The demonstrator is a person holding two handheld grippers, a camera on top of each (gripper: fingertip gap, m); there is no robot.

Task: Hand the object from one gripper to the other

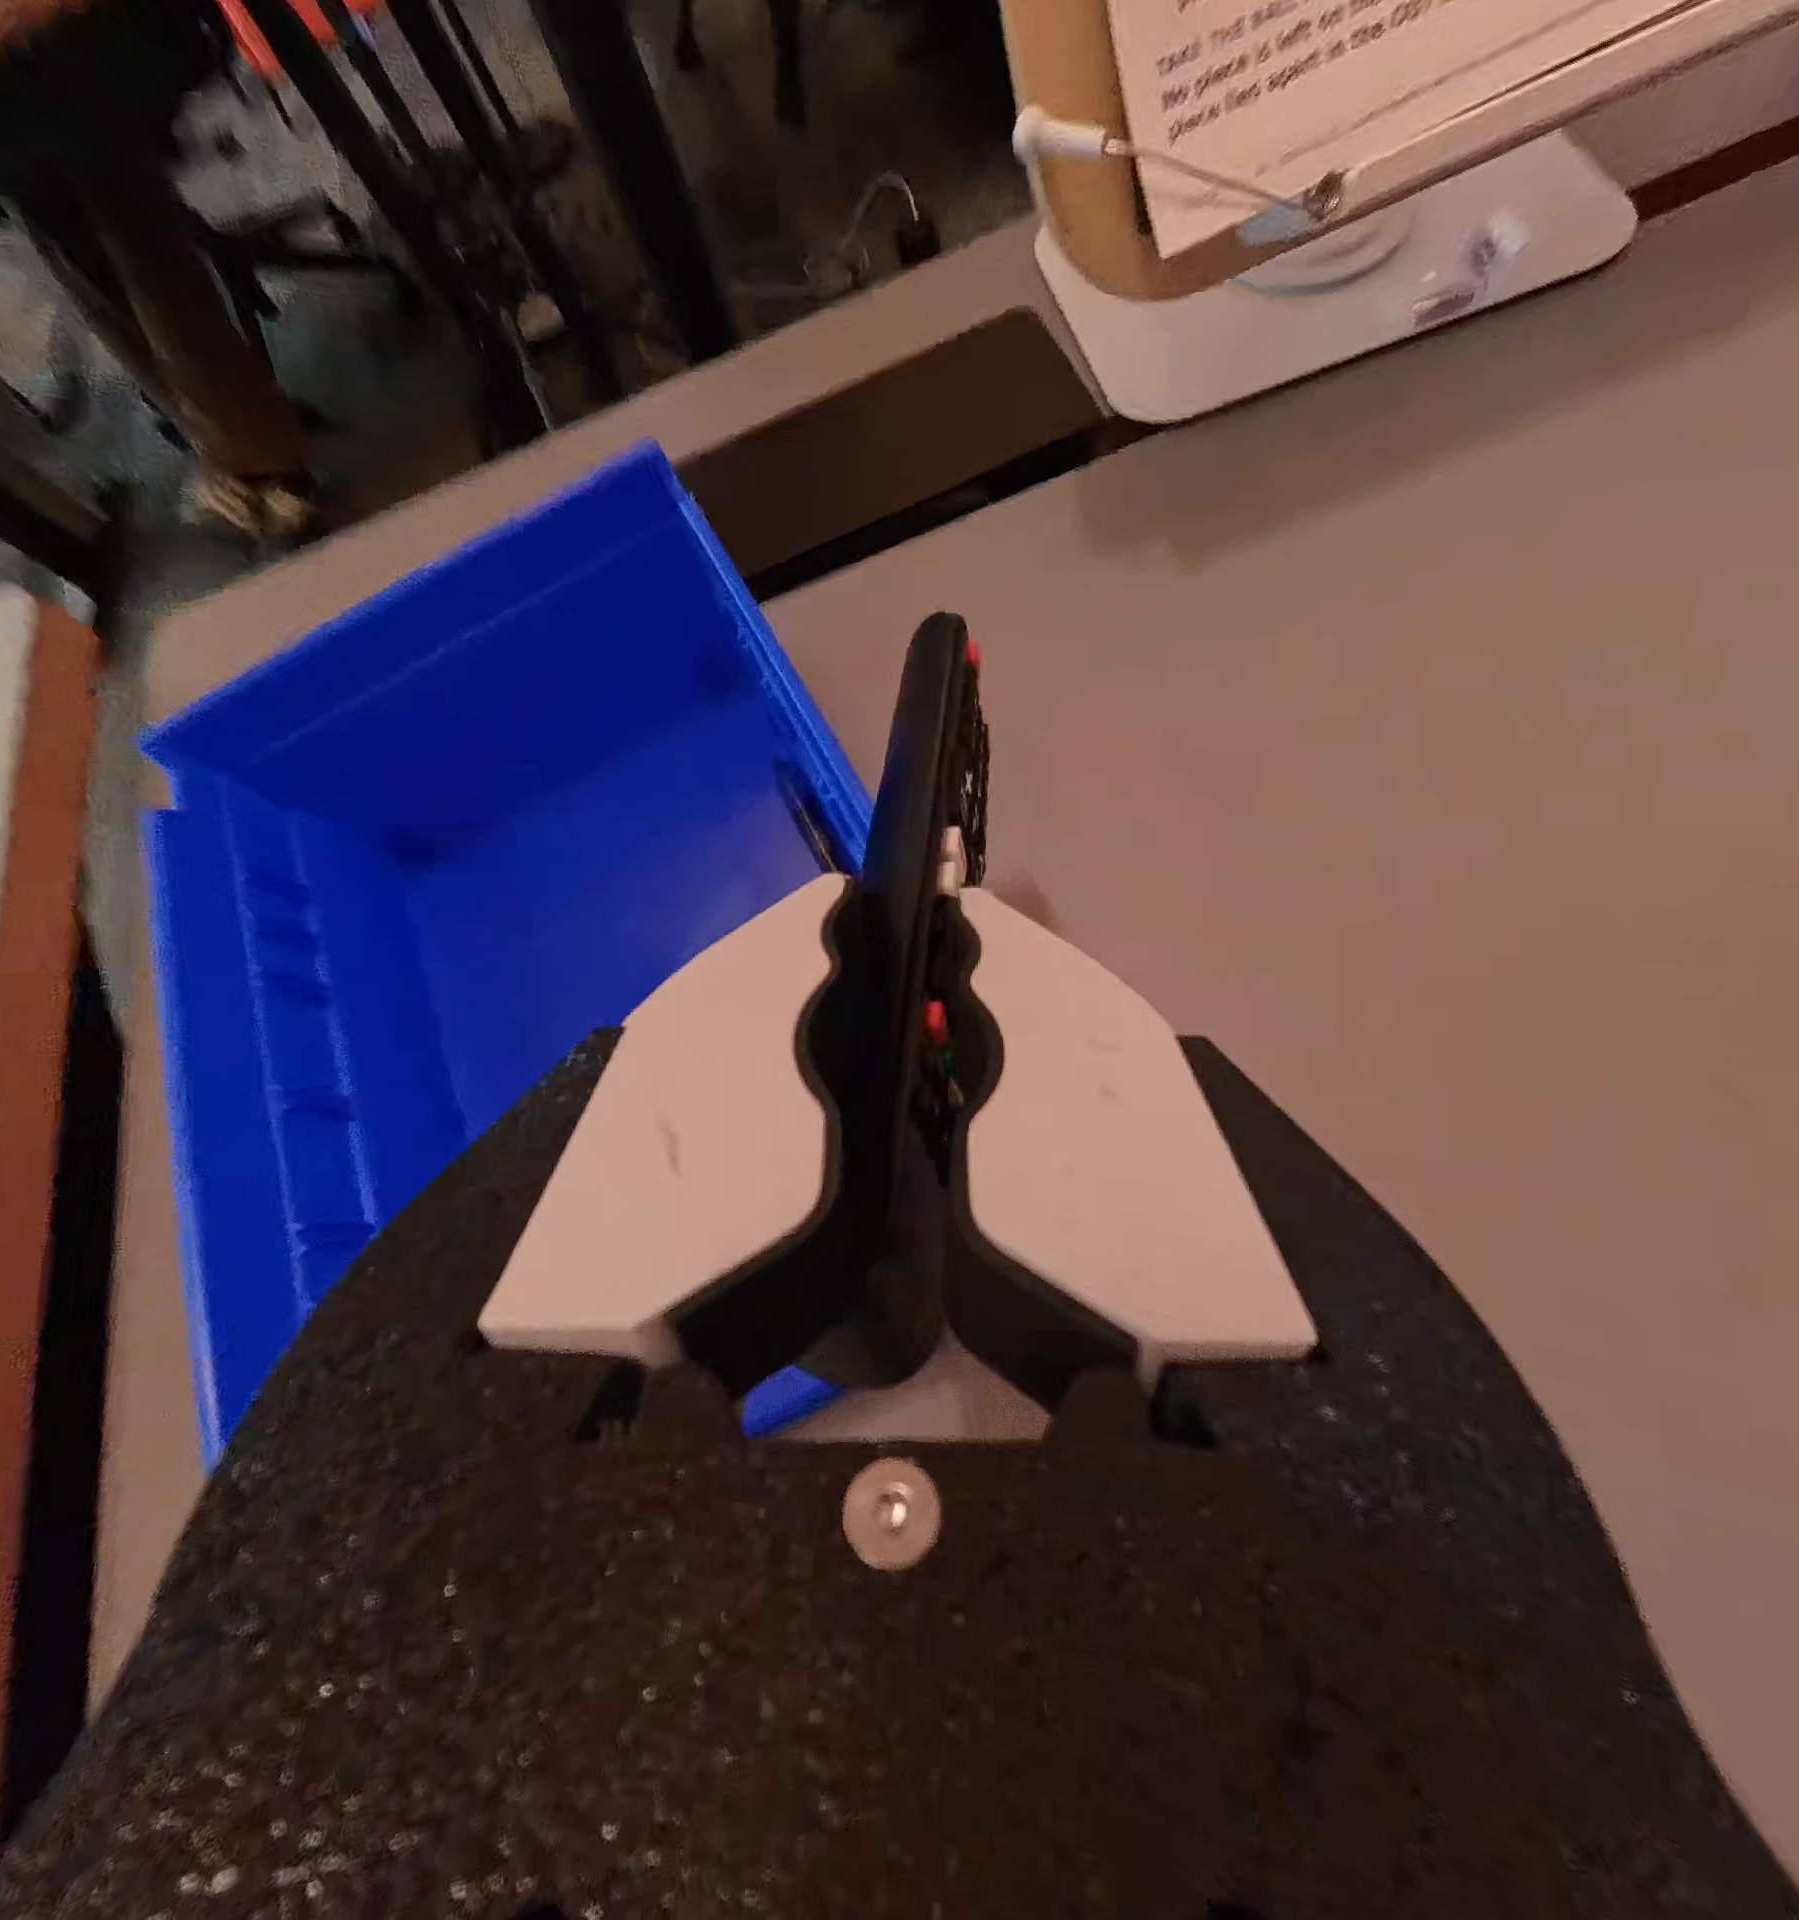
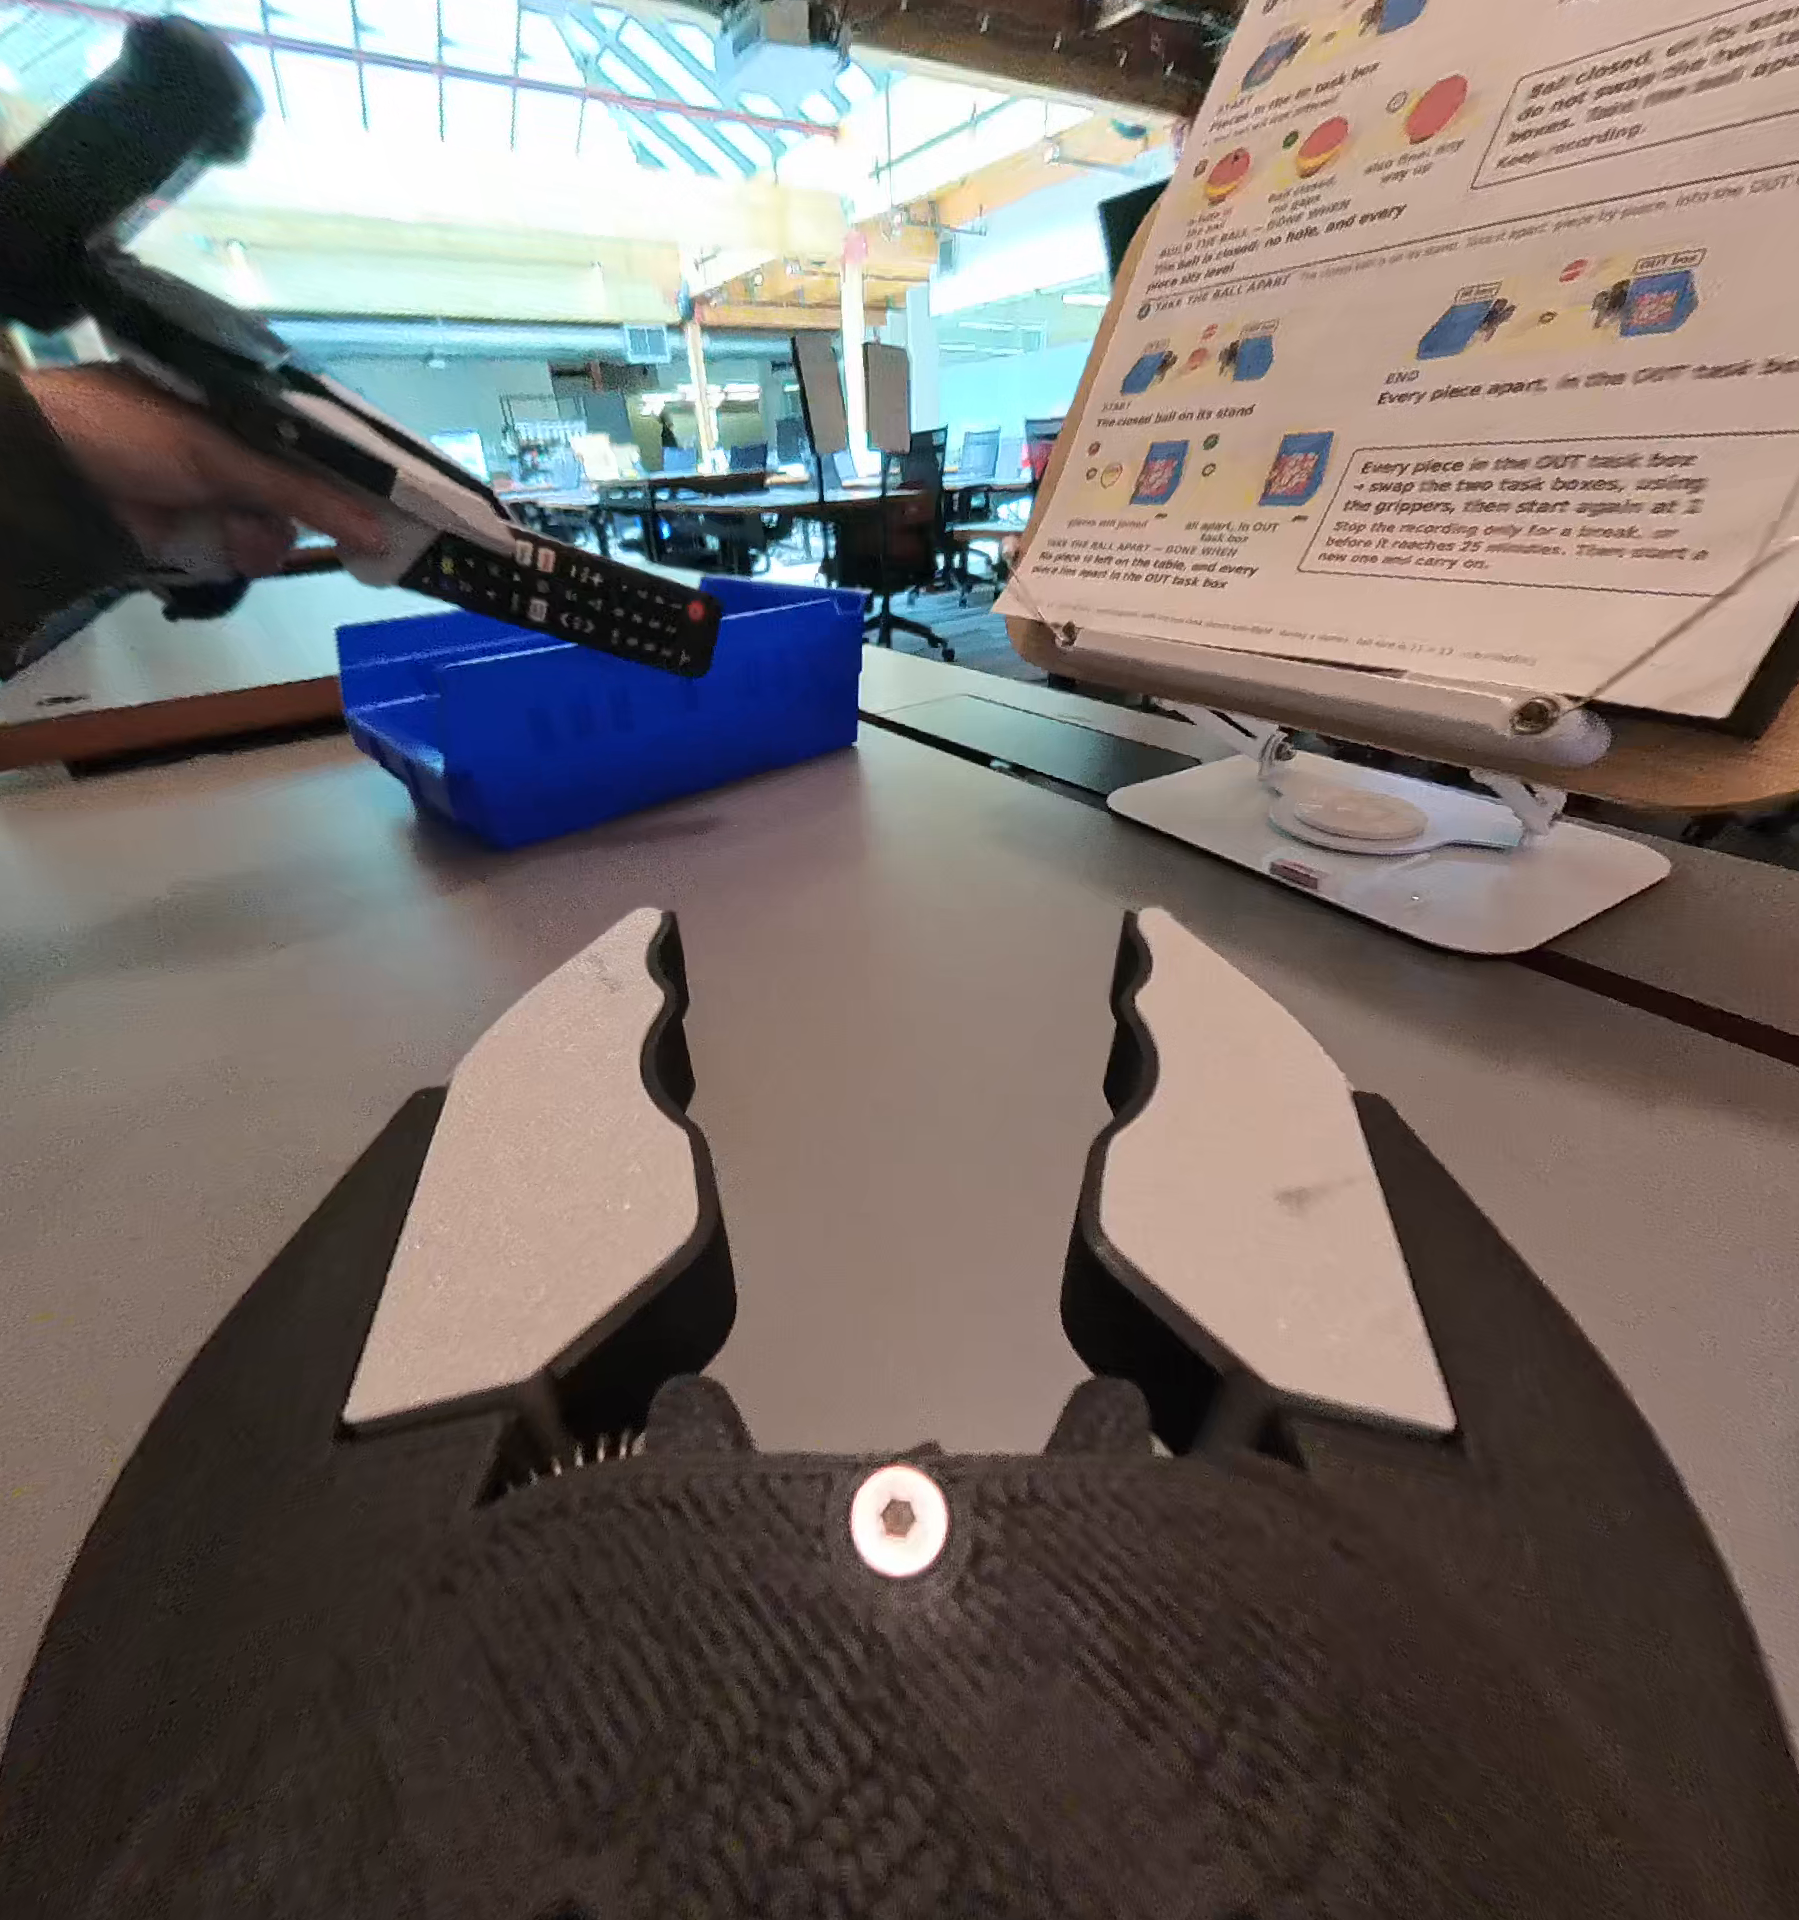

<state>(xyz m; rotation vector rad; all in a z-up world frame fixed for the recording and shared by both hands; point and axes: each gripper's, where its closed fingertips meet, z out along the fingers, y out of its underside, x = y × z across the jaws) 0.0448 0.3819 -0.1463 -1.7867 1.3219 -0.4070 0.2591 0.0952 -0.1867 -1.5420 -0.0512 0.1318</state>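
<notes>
Left wrist view. Left tongs (image 1: 910,894), white-faced fingers on a black speckled body: closed on a slim black plastic remote control with coloured buttons (image 1: 931,790). The remote stands on edge between the fingers, button side to the right, its far end projecting forward past the tips, held above the grey desk (image 1: 1394,831). Open rectangular blue plastic bin (image 1: 479,831): on the desk to the left, just beside the remote's line, nothing visible inside. White flat-based document stand (image 1: 1321,281) carrying a printed sheet: at the desk's far right.

Right wrist view. Right tongs (image 2: 900,935), same build: fingers spread wide apart, holding nothing, low over the grey desk (image 2: 874,1091). Left tongs (image 2: 459,545): upper left, gripped by a person's hand (image 2: 147,488), clamping the remote (image 2: 583,603), which slopes down to the right in the air, buttons facing this camera, in front of the blue bin (image 2: 614,727). Remote and right tongs are well apart. Document stand (image 2: 1394,862) with illustrated sheet: at right.
</notes>
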